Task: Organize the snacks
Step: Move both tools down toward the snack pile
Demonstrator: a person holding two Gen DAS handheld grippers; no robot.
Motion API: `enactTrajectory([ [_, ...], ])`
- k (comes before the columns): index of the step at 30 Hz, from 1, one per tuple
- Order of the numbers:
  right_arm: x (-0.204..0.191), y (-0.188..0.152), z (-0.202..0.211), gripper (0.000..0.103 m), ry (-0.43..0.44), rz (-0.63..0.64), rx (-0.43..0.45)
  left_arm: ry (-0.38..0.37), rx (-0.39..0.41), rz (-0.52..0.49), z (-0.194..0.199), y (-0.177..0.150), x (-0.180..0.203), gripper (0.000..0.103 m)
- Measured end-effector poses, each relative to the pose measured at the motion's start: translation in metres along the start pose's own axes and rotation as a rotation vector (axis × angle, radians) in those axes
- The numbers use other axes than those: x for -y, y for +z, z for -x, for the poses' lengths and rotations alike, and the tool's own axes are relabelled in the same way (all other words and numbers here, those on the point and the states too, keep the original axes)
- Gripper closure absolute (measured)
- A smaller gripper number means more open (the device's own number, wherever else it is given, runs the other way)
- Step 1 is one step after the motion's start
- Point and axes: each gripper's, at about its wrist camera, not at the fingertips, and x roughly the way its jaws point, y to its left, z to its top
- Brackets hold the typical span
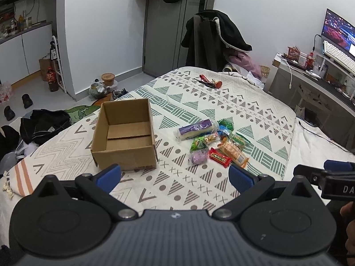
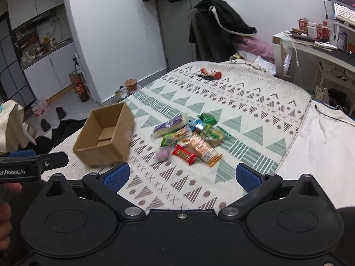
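Observation:
An open, empty cardboard box (image 1: 124, 133) sits on the patterned bedspread; it also shows in the right wrist view (image 2: 104, 136). To its right lies a pile of snacks (image 1: 210, 141) (image 2: 190, 137): a purple-and-white long pack (image 1: 195, 129), a red bar (image 1: 219, 157), an orange cracker pack (image 1: 234, 151), a lilac round pack (image 1: 198, 157) and green packets. My left gripper (image 1: 175, 177) is open and empty, held in front of the box and pile. My right gripper (image 2: 183, 177) is open and empty, in front of the pile.
The patterned bedspread (image 1: 199, 102) covers the bed. Small red and black items (image 1: 209, 81) lie at its far end. A chair draped in black clothes (image 1: 213, 40) stands behind. A desk with monitor and keyboard (image 1: 332, 51) is to the right. Bags and shoes lie on the floor at left (image 1: 44, 124).

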Motion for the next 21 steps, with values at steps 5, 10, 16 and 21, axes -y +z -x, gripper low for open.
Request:
enactTrajectory([
  [5,0.015,0.011,-0.013,0.004,0.011,-0.036,0.005,-0.015,-0.006,0.013,-0.019,0.01,0.005,0.0],
  [10,0.023,0.023,-0.032,0.011,0.017,-0.022,-0.008,-0.02,-0.014,0.005,-0.039,0.011,0.009,0.001],
  [16,0.031,0.034,-0.057,0.018,0.039,-0.012,-0.036,-0.037,-0.04,0.01,-0.066,0.014,0.017,0.002],
  [21,0.038,0.039,-0.08,0.022,0.054,-0.003,-0.071,-0.046,-0.059,0.026,-0.091,0.019,0.021,0.002],
])
